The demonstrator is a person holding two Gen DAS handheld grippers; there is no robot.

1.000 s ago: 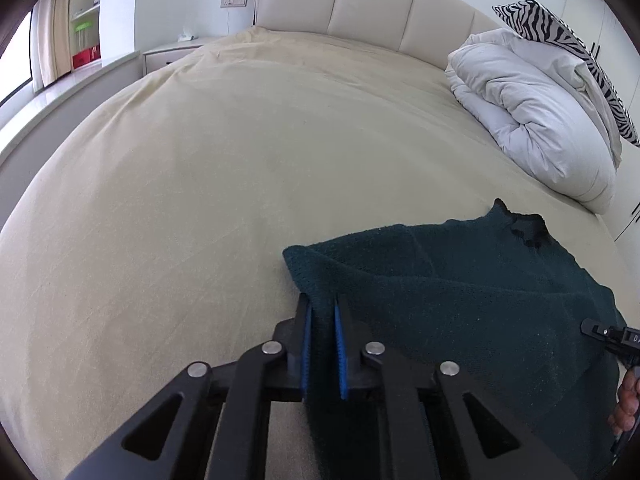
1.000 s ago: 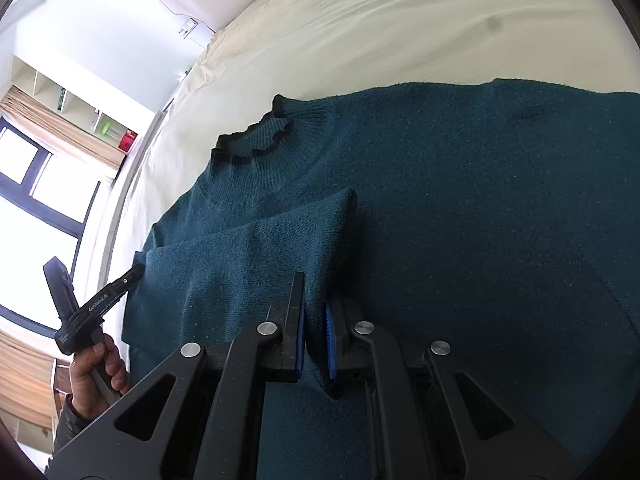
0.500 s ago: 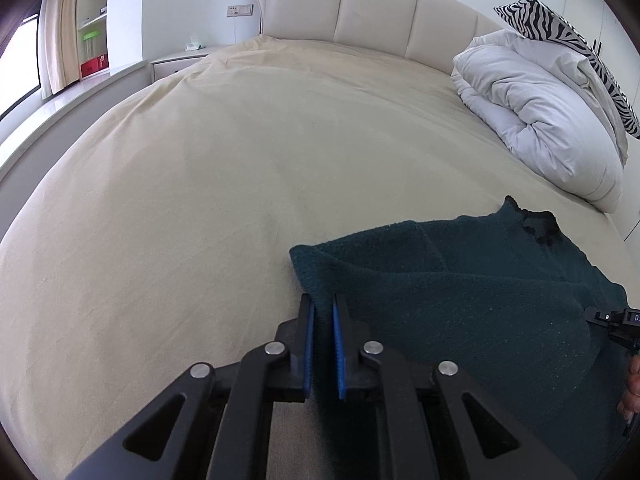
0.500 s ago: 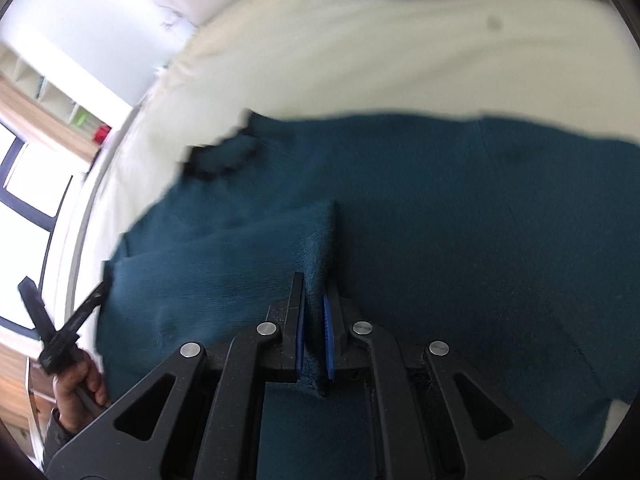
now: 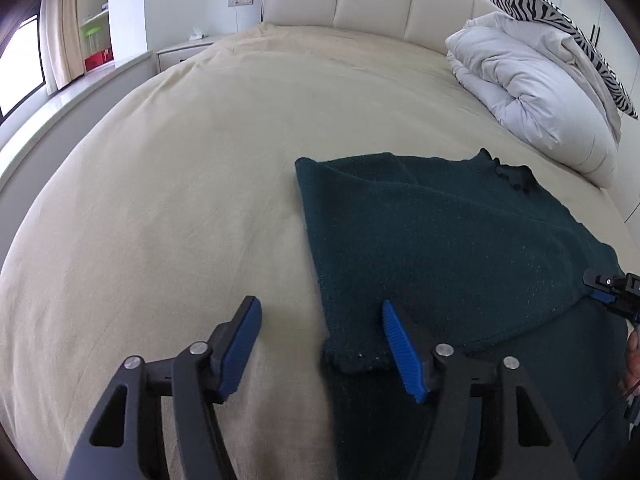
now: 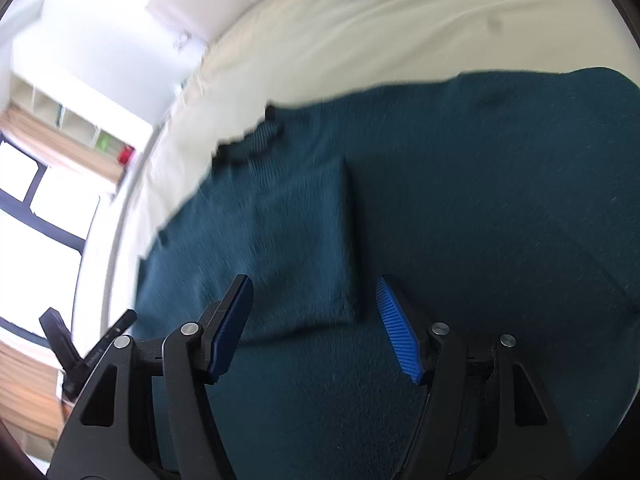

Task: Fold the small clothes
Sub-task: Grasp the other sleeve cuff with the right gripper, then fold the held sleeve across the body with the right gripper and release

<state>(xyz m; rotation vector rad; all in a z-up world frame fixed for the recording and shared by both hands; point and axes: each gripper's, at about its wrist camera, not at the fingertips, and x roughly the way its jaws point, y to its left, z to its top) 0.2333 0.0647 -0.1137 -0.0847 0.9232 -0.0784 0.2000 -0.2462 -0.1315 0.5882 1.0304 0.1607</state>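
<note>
- A dark teal sweater (image 5: 460,240) lies spread on a bed (image 5: 180,200) covered with a cream sheet.
- The left claw (image 5: 322,344) is now released, its blue pads wide apart. Half a second ago it was clenched on the sweater's folded edge.
- That folded edge now rests flat on the sweater's near side, its corner lying between the left claw's open pads, apparently not touching either.
- The right claw (image 6: 314,328) is released as well, pads wide apart. Half a second ago it pinched the edge of the folded sleeve (image 6: 304,240).
- The sleeve now lies flat across the sweater's body, its straight edge running away from the right claw, its end between the open pads.
- The sweater's dark ruffled collar (image 5: 514,174) points toward the far side of the bed, as it did before.
- From the left view, the right claw's tip shows at the right edge, over the sweater.
- From the right view, the left claw's black frame shows at the lower left, beside the sweater's edge.
- A white duvet (image 5: 532,92) with a zebra-striped pillow (image 5: 560,24) sits heaped at the bed's far right corner, well apart from the sweater.
- The right view is blurred.
</note>
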